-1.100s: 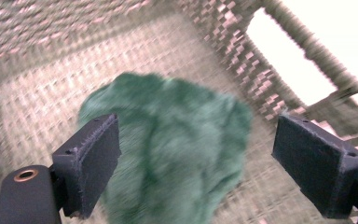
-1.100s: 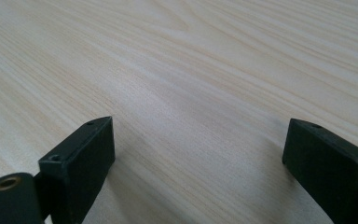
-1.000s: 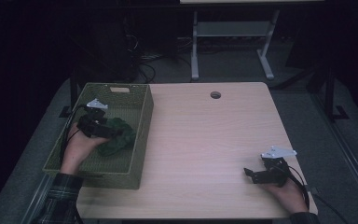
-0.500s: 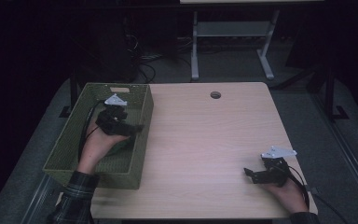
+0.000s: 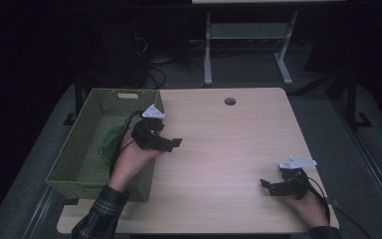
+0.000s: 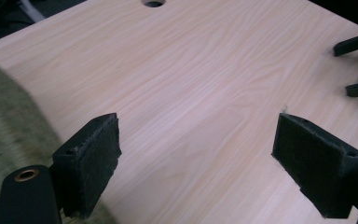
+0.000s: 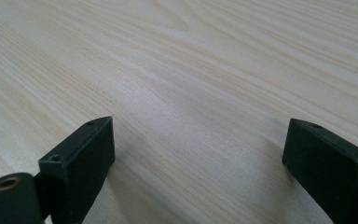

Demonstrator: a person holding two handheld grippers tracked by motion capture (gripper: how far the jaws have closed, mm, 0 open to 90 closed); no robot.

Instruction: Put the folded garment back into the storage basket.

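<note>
My left gripper [image 5: 171,144] sits just past the right wall of the green basket [image 5: 79,164], over the bare wood, with its jaws spread wide and nothing between them. In the left gripper view the 2 pads [image 6: 91,158] frame only wood grain. The green cloth [image 5: 110,143] lies inside the basket, bunched against the right wall beside my left wrist. I judge the putting-away step as done: the cloth is in, the gripper is free of it, and what is left looks like parking the left hand on the tabletop [image 5: 229,164].

My right gripper [image 5: 268,186] rests low near the front right corner, jaws also wide and empty, pointing left across the wood.

Room is generous. Between the 2 grippers the surface is open, and only the round cable hole [image 5: 230,101] near the far edge breaks it. The edges to mind are the basket's right wall, which my left forearm crosses, so I would lift before pulling back, and the front edge of the tabletop close under my right hand [image 5: 311,209]. The basket's near corner sits very close to the front edge, as far as I can tell.
</note>
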